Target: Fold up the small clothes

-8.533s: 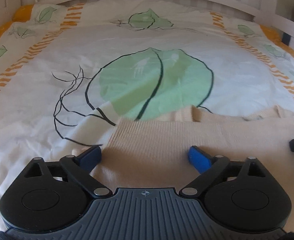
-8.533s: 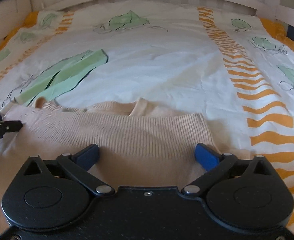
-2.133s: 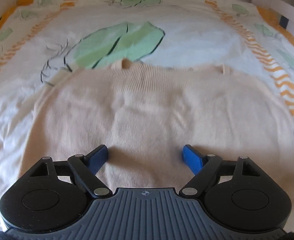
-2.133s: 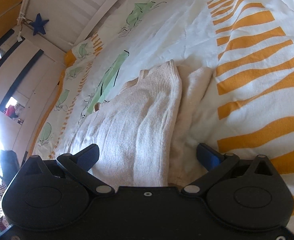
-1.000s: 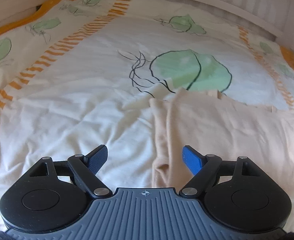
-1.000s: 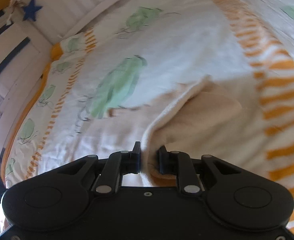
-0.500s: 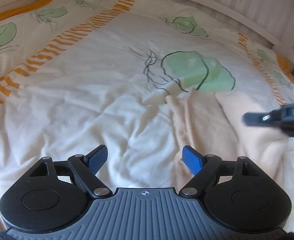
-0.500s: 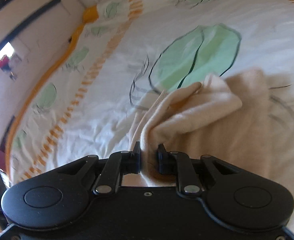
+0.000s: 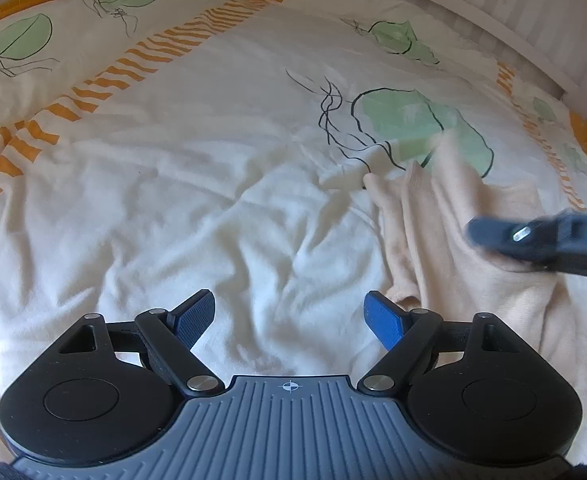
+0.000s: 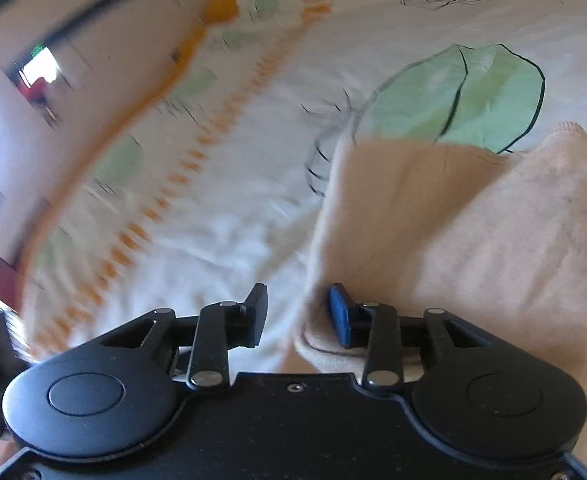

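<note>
Right gripper (image 10: pixel 298 314) jaws have just been opening; pads apart, not pressing; beige sweater (image 10: pixel 453 240) edge lies against the blue right pad (image 10: pixel 339 316); folded sweater flap right of gripper; leaf-print bedsheet (image 10: pixel 213 208) left of sweater, blurred.
</note>
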`<state>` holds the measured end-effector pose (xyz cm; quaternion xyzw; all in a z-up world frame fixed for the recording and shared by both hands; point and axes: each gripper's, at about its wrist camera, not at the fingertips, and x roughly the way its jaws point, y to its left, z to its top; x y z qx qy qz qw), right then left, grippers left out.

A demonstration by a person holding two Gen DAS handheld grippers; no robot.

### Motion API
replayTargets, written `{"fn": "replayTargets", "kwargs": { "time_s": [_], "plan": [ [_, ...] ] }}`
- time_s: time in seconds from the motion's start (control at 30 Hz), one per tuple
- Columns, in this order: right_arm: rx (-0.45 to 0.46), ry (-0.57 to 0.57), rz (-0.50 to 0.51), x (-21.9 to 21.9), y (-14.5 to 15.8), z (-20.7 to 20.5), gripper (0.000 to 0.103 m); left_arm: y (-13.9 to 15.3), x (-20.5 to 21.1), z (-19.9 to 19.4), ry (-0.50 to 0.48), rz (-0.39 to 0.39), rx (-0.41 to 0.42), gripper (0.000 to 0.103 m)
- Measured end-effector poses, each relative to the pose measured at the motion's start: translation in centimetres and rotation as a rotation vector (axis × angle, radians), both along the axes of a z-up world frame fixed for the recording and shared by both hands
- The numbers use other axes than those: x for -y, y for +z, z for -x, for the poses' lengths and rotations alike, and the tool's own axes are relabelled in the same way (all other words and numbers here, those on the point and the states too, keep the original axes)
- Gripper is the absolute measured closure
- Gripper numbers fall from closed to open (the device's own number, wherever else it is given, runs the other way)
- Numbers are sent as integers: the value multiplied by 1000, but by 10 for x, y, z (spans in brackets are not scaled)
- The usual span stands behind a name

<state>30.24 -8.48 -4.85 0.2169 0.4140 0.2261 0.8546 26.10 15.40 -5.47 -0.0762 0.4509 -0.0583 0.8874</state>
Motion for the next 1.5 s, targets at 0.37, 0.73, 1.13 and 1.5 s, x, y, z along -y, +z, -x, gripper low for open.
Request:
{"fn": "replayTargets", "kwargs": {
  "time_s": [0.37, 0.73, 1.13, 1.5],
  "plan": [
    [94, 0, 149, 15, 12, 54, 50, 21, 22, -10, -63, -20, 27, 22],
    [351, 192, 557, -65, -6, 111, 37, 36, 43, -28, -111, 26, -4, 22],
    [387, 91, 611, -57, -4, 106, 93, 35, 61, -42, -149, 147, -103, 22],
    [365, -13, 442, -16, 14, 110, 93, 5, 92, -89, -154, 338, -249, 21]
  ]
}}
